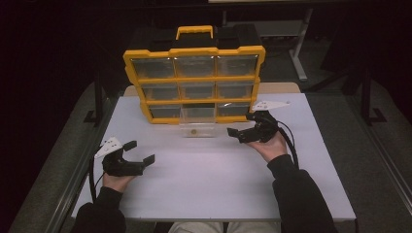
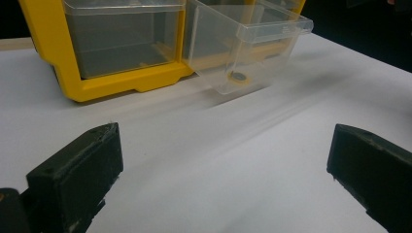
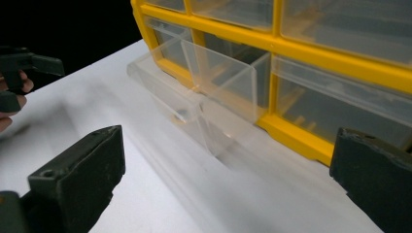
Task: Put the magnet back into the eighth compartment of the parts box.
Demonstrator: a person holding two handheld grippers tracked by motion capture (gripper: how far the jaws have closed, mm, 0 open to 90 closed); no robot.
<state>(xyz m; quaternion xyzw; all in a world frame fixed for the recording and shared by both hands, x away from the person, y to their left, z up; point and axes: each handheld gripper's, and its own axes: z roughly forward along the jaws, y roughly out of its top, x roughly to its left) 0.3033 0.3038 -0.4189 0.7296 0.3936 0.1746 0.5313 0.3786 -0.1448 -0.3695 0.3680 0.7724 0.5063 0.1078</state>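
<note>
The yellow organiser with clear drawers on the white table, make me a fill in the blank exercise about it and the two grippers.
1. The pulled-out clear plastic drawer belongs to the ____ row of the yellow plastic organiser.
2. Inside that drawer lies one small round ____.
3. The jaws of the left gripper and the right gripper are both ____.
4. The organiser stands on a ____ table.

Missing words: bottom; coin; open; white

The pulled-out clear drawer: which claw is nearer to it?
Right. The right claw is open just beside the clear drawer, on its right; the left claw is open farther off, down to its left.
</note>
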